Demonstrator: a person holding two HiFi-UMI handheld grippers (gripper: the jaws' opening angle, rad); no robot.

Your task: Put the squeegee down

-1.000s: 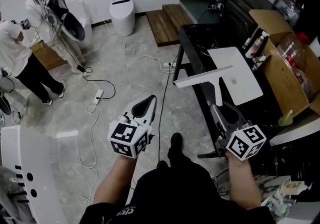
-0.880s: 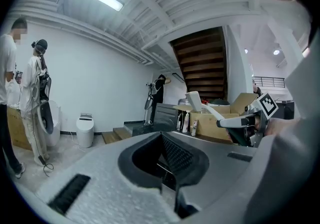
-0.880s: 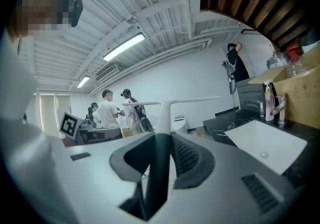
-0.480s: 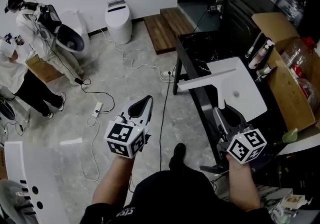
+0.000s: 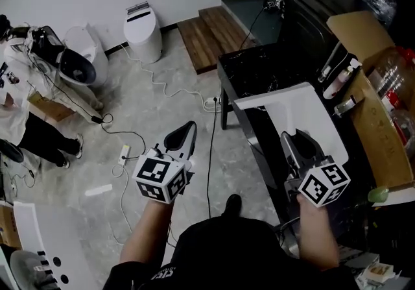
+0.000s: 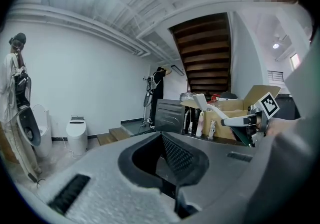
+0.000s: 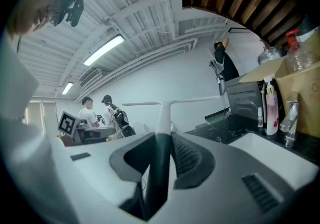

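Squeegee (image 5: 259,102) gripped by right gripper (image 5: 297,138), blade reaching counter (image 5: 253,69) edge.

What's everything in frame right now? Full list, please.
squeegee: 1, white, held over the basin
basin: 1, white, set in the counter
counter: 1, black, right side
cardboard box: 1, brown, far right
toilets: 2, white, far left floor
wooden steps: 1 set, brown, by the far wall
cables: several, black and white, on the floor
left hand-held gripper: 1, grey, shut, empty
right hand-held gripper: 1, grey, shut on the squeegee's handle
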